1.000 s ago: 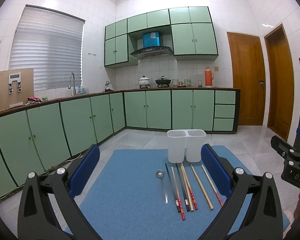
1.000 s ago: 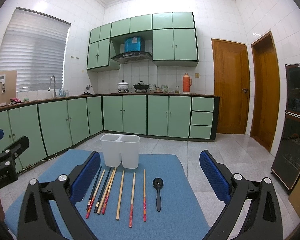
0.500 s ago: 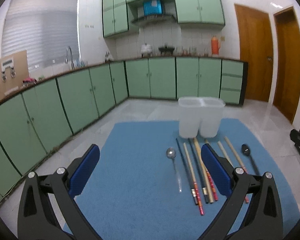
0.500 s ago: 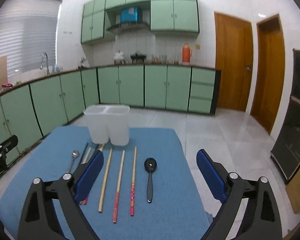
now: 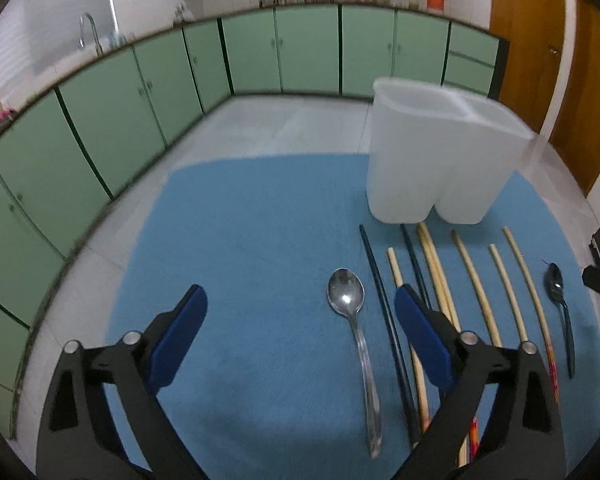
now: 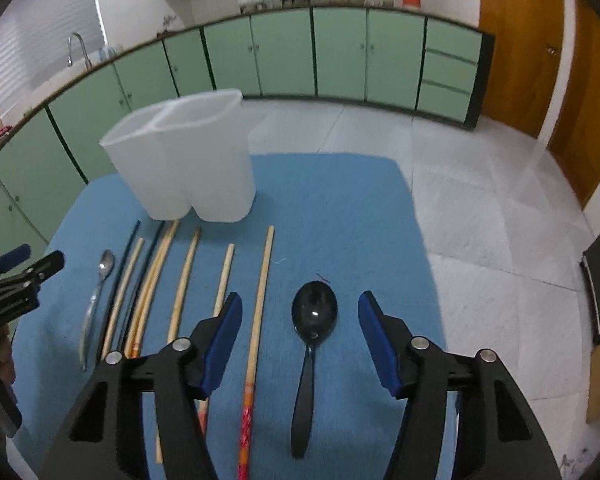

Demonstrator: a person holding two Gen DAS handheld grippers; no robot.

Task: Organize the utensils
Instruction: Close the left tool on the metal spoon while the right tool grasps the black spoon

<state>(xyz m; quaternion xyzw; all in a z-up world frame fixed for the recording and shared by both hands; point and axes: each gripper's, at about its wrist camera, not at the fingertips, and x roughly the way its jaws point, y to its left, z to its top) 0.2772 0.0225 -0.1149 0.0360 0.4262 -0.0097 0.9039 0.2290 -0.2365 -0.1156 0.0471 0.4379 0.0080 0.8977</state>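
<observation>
On the blue mat (image 6: pixel 340 208) lie 2 spoons and a row of chopsticks (image 6: pixel 186 276) between them: 2 dark sticks and at least 5 pale ones, though the exact count is unclear. The black spoon (image 6: pixel 314 316) lies between the wide-spread fingers of the right gripper (image 6: pixel 300 338). The silver spoon (image 5: pixel 346 296) lies between the left gripper (image 5: pixel 300 338)'s fingers, also spread wide. 1 white holder (image 5: pixel 440 160) with 2 compartments stands just beyond the sticks.
</observation>
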